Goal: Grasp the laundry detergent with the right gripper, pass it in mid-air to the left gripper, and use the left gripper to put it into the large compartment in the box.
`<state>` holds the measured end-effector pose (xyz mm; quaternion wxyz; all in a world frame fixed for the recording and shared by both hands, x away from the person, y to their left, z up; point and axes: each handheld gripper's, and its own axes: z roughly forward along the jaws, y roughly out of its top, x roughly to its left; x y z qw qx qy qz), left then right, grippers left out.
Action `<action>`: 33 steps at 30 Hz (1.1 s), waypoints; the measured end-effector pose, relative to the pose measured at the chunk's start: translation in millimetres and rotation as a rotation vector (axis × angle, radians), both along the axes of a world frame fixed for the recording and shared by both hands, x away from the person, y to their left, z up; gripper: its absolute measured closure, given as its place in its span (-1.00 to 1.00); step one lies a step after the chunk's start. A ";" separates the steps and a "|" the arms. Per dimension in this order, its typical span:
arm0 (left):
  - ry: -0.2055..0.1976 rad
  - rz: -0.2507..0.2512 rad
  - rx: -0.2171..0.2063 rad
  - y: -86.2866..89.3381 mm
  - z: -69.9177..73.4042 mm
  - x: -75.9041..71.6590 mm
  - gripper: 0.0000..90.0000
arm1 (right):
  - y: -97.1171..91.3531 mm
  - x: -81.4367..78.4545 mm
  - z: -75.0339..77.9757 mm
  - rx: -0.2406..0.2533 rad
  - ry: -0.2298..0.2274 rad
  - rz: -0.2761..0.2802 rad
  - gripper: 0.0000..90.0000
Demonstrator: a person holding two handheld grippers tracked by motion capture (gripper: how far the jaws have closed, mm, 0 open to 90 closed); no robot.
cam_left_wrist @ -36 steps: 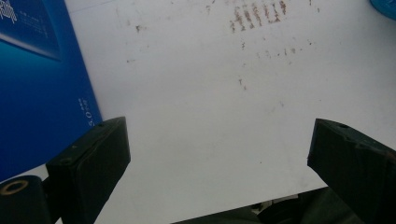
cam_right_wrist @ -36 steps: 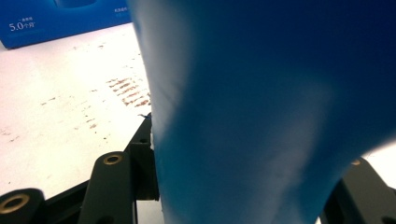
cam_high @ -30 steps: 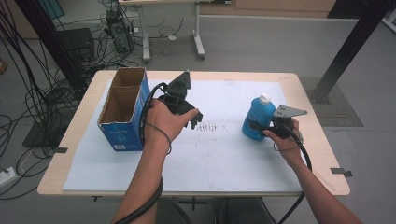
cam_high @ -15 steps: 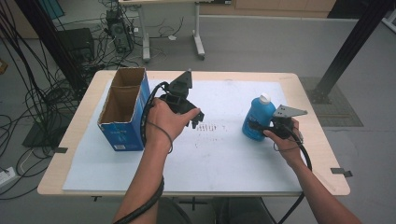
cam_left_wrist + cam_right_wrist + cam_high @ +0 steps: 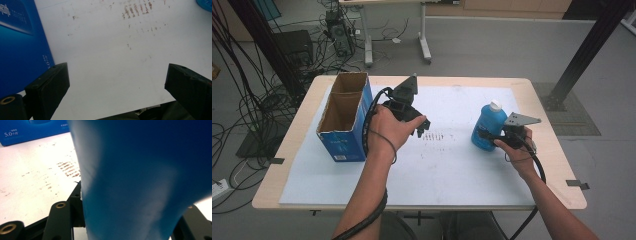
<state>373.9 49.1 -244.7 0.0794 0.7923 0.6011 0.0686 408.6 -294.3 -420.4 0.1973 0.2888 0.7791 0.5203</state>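
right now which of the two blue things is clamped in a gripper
The blue bottle with the white cap, standing upright at the table's right: the right gripper is shut on it. The blue cardboard box at left stands free, open-topped.

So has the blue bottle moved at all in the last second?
No. The blue bottle stands in the same spot beside the brown marks on the white mat, with the right gripper clamped on it.
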 end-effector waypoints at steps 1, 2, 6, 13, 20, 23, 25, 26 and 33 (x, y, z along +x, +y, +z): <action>0.000 -0.001 0.000 0.0 0.2 0.1 -0.86 | -0.1 0.0 0.0 0.000 0.000 0.000 -0.03; 0.000 -0.001 0.000 0.0 0.2 0.1 -0.86 | -0.1 0.0 0.0 0.000 0.000 0.000 -0.03; -0.002 -0.001 -0.001 -0.5 0.4 0.2 -0.86 | -0.2 0.1 0.0 0.000 -0.001 0.000 -0.03; 0.009 -0.022 -0.006 -1.6 1.0 -0.2 -0.86 | 0.1 -0.1 0.7 0.001 0.008 -0.006 -0.03; 0.000 -0.033 0.004 -1.4 6.2 1.7 -0.86 | 1.0 0.3 2.5 -0.002 0.020 -0.008 -0.01; -0.007 -0.038 0.009 -0.6 9.0 2.4 -0.86 | -1.2 1.6 5.1 -0.008 0.033 -0.015 -0.01; -0.012 -0.050 0.016 1.1 12.4 3.9 -0.86 | -3.1 2.6 8.1 -0.004 0.043 -0.019 -0.01; -0.012 -0.050 0.016 1.1 12.4 3.9 -0.86 | -3.1 2.6 8.1 -0.004 0.043 -0.019 -0.01; -0.023 -0.085 0.025 2.9 21.6 8.7 -0.86 | -4.9 10.7 36.4 -0.015 0.047 -0.023 -0.01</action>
